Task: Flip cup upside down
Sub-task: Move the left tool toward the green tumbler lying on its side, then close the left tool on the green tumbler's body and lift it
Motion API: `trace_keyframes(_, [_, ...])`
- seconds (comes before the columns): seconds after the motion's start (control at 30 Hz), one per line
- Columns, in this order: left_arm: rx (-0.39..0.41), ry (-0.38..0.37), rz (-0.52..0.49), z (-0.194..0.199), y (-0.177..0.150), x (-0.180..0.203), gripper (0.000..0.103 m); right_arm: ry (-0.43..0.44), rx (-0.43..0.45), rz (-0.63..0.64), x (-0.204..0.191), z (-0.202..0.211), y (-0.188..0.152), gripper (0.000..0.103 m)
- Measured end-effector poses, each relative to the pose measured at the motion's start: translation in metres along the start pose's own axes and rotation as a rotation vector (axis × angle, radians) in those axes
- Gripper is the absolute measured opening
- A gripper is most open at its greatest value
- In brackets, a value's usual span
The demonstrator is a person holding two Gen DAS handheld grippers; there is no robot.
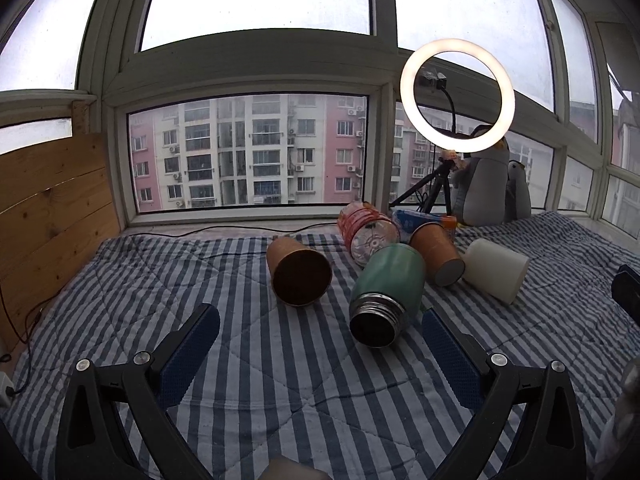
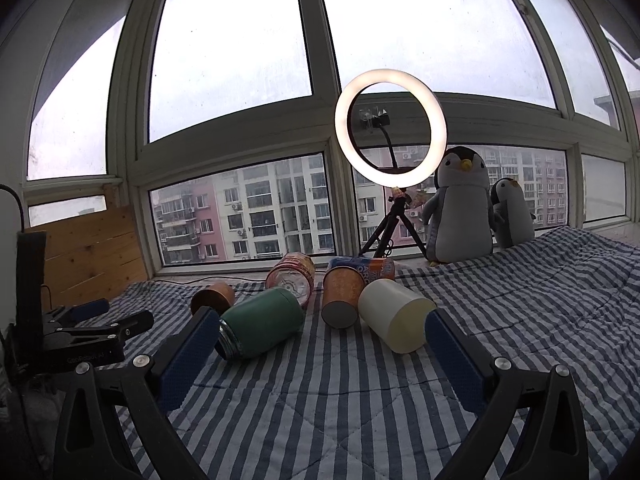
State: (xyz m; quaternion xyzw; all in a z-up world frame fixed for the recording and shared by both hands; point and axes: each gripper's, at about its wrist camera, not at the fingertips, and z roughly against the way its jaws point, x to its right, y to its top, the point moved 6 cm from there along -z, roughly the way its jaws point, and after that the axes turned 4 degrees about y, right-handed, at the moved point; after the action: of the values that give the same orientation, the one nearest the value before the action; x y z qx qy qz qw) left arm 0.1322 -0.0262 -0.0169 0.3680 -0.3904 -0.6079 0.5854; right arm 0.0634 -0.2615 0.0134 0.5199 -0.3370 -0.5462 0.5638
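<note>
Several containers lie on their sides on a striped quilt [image 1: 248, 360]. A brown paper cup [image 1: 298, 270] [image 2: 213, 298] lies with its mouth toward the left wrist camera. A green flask [image 1: 386, 292] [image 2: 260, 322], an orange paper cup [image 1: 438, 254] [image 2: 340, 296] and a cream cup [image 1: 496, 270] [image 2: 396, 320] lie beside it. My left gripper [image 1: 320, 322] is open and empty, just short of the brown cup and flask; it also shows in the right wrist view [image 2: 100, 316]. My right gripper [image 2: 320, 326] is open and empty, short of the flask and cream cup.
A clear plastic bottle [image 1: 366, 234] [image 2: 292, 276] and a blue packet [image 2: 364, 266] lie behind the cups. A lit ring light on a tripod [image 1: 458, 94] [image 2: 390, 128] and plush penguins [image 2: 460, 208] stand by the window. A wooden board [image 1: 48, 216] is at the left.
</note>
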Motion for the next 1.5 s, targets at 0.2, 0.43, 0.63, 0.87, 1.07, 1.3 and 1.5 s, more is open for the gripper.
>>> trace_keyframes(0.2, [-0.156,-0.063,-0.021,-0.059,0.042,0.03,0.103,0.039,-0.032,-0.14,0.024,0.001,0.004,0.102])
trace_keyframes(0.43, [-0.384,-0.093,0.089,-0.147,0.065,0.041,0.097,0.059,-0.038,-0.232,0.04,0.001,0.003,0.102])
trace_keyframes(0.63, [-0.554,-0.173,0.212,-0.199,0.058,0.034,0.096,0.061,-0.001,-0.204,0.033,0.008,0.006,0.102])
trace_keyframes(0.87, [-0.581,-0.135,0.267,-0.222,0.057,0.029,0.074,0.074,0.043,-0.187,0.028,0.016,0.011,0.102])
trace_keyframes(1.07, [-0.598,-0.152,0.202,-0.234,0.056,0.056,0.07,0.07,0.048,-0.175,0.026,0.017,0.011,0.102])
trace_keyframes(1.3, [-0.625,-0.169,0.14,-0.238,0.049,0.081,0.062,0.069,0.054,-0.195,0.031,0.018,0.012,0.102])
trace_keyframes(1.5, [-0.634,-0.224,0.121,-0.217,0.04,0.093,0.063,0.072,0.066,-0.222,0.037,0.021,0.015,0.102])
